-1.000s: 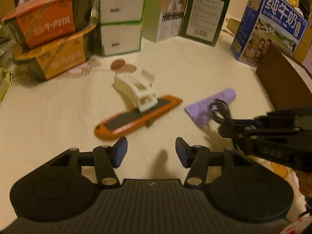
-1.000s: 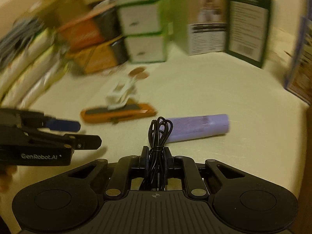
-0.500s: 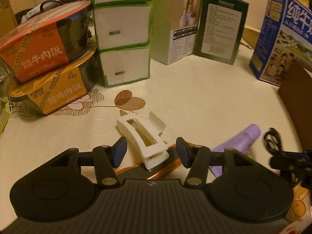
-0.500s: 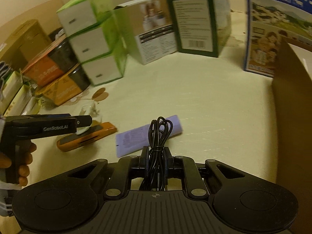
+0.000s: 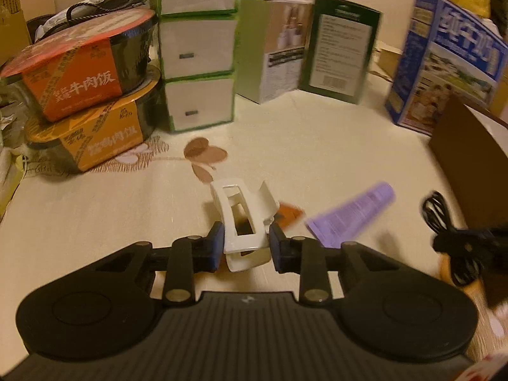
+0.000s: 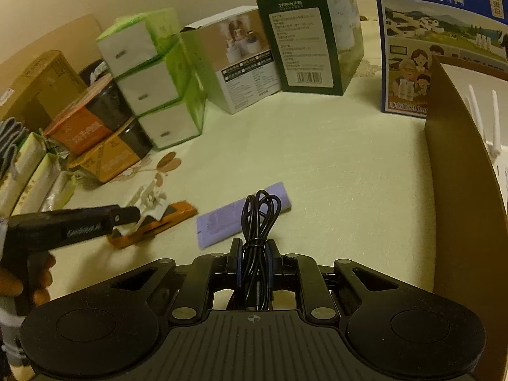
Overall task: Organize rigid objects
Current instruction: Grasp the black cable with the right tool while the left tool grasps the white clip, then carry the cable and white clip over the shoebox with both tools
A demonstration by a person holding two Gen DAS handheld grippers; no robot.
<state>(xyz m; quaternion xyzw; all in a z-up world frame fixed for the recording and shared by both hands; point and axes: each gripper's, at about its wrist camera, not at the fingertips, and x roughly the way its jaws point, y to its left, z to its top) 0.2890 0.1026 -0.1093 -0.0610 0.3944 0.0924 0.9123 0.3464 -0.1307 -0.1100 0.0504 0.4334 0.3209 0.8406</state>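
Note:
A white hair claw clip lies on an orange utility knife on the cream tablecloth. My left gripper straddles the clip; its jaws are closing and the blue pads touch both sides of the clip. In the right wrist view the same clip sits at the left gripper's tip. A purple tube lies just right of the clip, also visible as the purple tube. My right gripper is shut on a coiled black cable, held above the tube.
Two stacked rice bowls and stacked white-green boxes stand at the back left. Product boxes and a blue milk carton line the back. A brown box wall rises at the right. A hand grips the left tool.
My left gripper moved forward over the white clip and its jaws narrowed onto it. The right gripper shifted right with the cable, closer to the brown box.

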